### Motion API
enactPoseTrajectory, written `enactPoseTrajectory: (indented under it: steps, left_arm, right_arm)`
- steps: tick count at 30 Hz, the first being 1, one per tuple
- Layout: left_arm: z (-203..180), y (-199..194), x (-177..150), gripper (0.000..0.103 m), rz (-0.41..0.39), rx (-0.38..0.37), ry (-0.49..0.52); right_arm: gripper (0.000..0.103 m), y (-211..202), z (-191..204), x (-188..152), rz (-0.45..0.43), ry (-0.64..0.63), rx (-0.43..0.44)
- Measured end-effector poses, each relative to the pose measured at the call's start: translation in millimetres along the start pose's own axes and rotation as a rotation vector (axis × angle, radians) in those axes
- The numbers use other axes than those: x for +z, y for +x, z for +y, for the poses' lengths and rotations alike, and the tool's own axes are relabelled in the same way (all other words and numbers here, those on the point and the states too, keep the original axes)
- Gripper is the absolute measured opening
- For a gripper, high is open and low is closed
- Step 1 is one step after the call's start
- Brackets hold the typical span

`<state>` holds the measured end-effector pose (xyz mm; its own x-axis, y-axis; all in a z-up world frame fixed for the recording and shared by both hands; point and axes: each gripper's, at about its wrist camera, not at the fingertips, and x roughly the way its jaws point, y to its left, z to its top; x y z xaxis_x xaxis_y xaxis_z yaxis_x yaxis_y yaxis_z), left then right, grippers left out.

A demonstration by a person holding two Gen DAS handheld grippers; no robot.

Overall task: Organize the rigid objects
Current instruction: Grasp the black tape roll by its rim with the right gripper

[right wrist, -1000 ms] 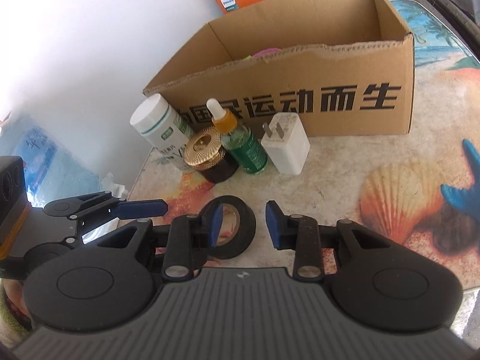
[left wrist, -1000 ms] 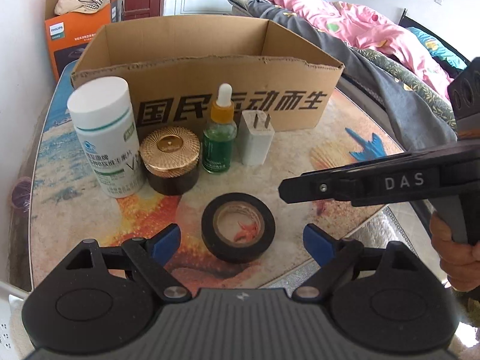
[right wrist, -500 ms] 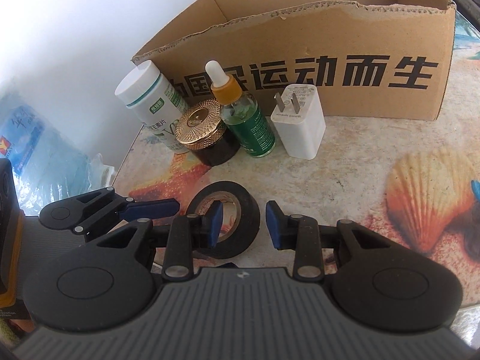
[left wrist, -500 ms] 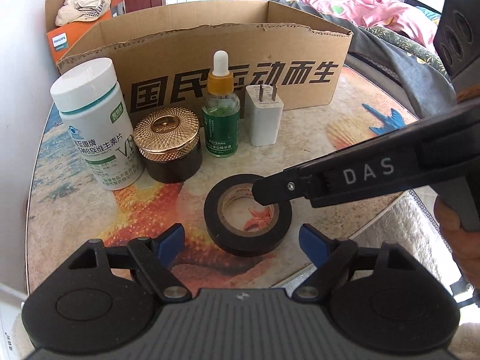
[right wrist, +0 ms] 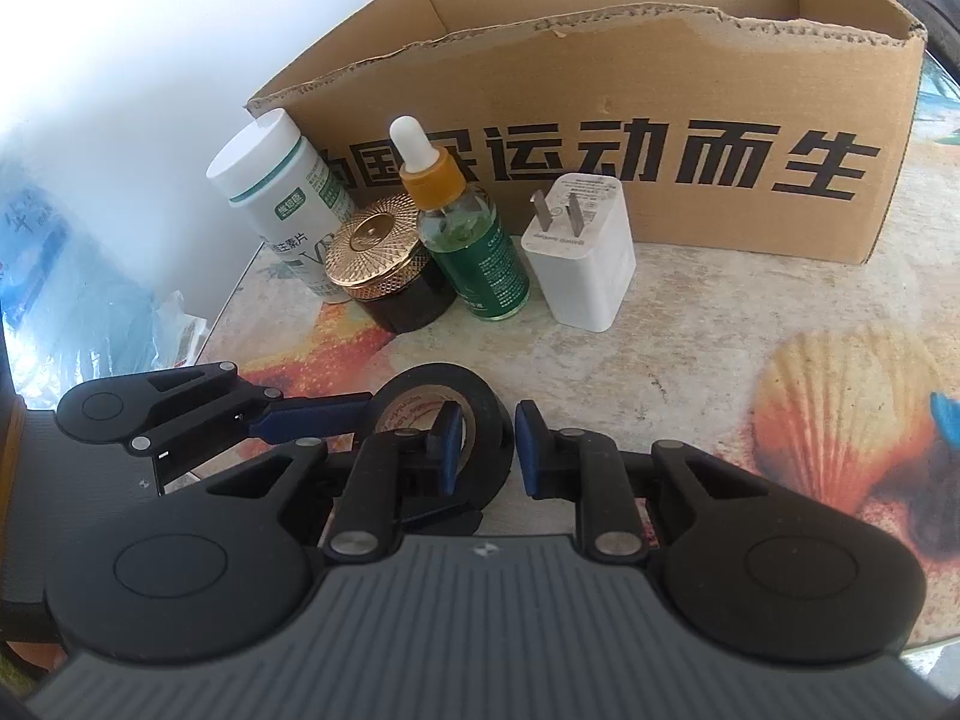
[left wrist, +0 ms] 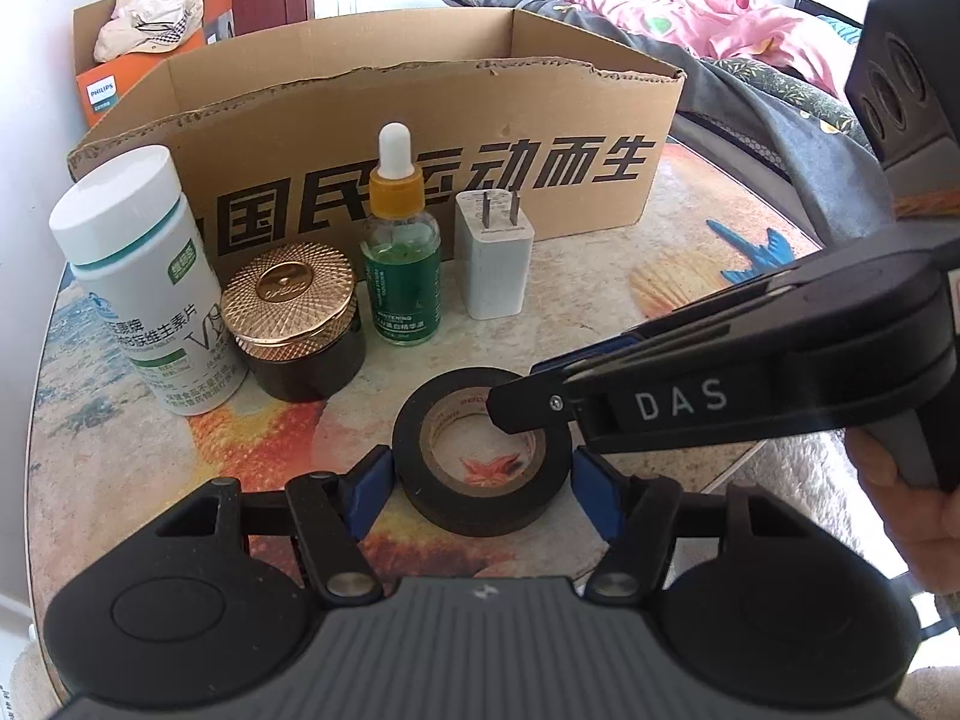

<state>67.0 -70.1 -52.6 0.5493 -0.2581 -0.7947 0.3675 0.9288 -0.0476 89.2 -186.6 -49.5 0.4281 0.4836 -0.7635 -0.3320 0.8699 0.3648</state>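
Note:
A black tape roll (left wrist: 480, 504) lies flat on the table; it also shows in the right wrist view (right wrist: 486, 414). My left gripper (left wrist: 483, 489) is open, its blue pads on either side of the roll, touching or nearly so. My right gripper (right wrist: 487, 447) is open, one finger inside the roll's hole and one outside, straddling its wall. Behind stand a white pill bottle (left wrist: 141, 276), a gold-lidded dark jar (left wrist: 294, 318), a green dropper bottle (left wrist: 401, 246) and a white plug adapter (left wrist: 495, 255), all before an open cardboard box (left wrist: 420, 120).
The table edge runs close on the right and near sides (left wrist: 738, 468). An orange box with cloth (left wrist: 138, 54) stands behind on the left. A bed with pink bedding (left wrist: 690, 18) lies at the right. A wall is at the left.
Both grippers moved in on the tape roll. The left pads came around its sides and narrowed. The right gripper's finger went into the roll's hole.

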Motion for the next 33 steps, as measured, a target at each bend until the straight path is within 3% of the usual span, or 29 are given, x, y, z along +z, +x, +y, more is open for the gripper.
enactPoseTrajectory:
  steps: [7,13,33]
  left_arm:
    - [-16,9,9,0.065,-0.003,-0.040,0.027]
    - [-25,12,9,0.066,0.007,0.002,0.071]
    - [-28,14,10,0.066,0.005,0.019,0.083]
  right_arm:
    - [0.018,-13,-16,-2,-0.019,0.014,-0.056]
    - [0.019,-15,-16,-2,-0.022,0.006,-0.050]
    - [0.018,-12,-12,0,-0.022,-0.023,-0.057]
